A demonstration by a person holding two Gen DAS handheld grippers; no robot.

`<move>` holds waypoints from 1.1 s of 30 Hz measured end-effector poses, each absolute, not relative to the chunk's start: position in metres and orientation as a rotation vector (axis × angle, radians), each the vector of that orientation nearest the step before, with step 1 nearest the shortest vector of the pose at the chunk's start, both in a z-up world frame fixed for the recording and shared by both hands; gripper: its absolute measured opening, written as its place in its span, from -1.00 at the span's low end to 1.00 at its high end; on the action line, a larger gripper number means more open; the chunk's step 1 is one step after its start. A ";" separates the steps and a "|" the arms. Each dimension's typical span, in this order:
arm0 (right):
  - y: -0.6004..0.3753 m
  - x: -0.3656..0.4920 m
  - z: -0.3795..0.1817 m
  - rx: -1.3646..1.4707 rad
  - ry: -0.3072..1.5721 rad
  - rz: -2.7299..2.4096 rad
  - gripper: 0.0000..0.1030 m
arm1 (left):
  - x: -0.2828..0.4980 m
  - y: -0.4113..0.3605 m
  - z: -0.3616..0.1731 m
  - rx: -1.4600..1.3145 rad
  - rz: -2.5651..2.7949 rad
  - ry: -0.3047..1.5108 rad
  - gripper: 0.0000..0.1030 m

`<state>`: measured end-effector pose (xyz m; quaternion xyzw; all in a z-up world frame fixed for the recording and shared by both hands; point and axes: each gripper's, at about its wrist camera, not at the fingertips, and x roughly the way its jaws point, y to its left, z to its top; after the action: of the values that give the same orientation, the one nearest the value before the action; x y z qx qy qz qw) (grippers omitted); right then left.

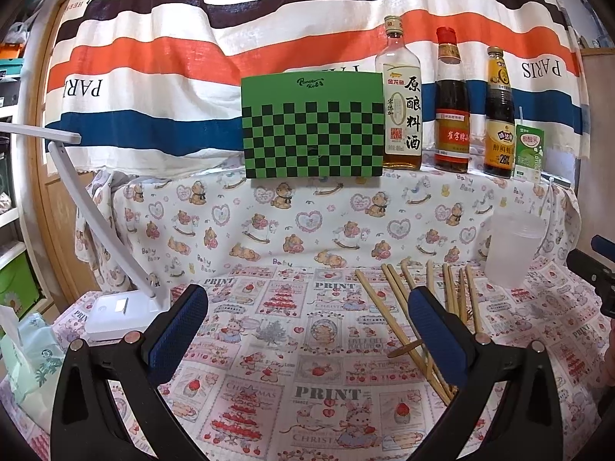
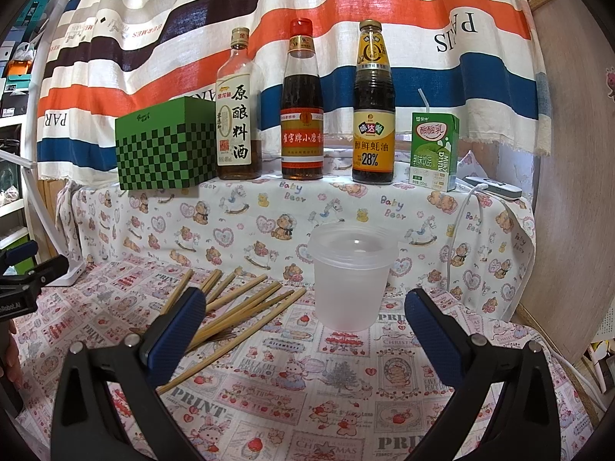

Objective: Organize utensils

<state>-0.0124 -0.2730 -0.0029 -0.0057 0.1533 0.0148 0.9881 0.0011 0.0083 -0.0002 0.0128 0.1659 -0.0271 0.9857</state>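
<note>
Several wooden chopsticks (image 1: 388, 307) lie loose on the printed tablecloth, fanned out beside a translucent plastic cup (image 1: 511, 249) that stands upright to their right. In the right wrist view the chopsticks (image 2: 246, 307) spread left of the cup (image 2: 351, 280). My left gripper (image 1: 307, 322) is open above the cloth, its right finger over the chopsticks' near ends. My right gripper (image 2: 303, 326) is open too, with the cup straight ahead between its fingers and the chopsticks passing behind its left finger. Neither holds anything.
A raised shelf at the back carries a green checkered box (image 1: 313, 125), three sauce bottles (image 2: 301, 107) and a drink carton (image 2: 434, 150). A white desk lamp (image 1: 119, 307) stands at the left. A white cable (image 2: 459, 223) hangs at the right.
</note>
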 end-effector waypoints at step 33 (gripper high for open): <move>-0.275 -0.017 -0.003 -0.003 0.297 -0.010 1.00 | -0.016 0.015 0.007 0.000 0.060 0.264 1.00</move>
<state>-0.0166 -0.2749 -0.0028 -0.0017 0.1481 -0.0049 0.9890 -0.0159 0.0155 0.0067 -0.0001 0.1318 0.0297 0.9908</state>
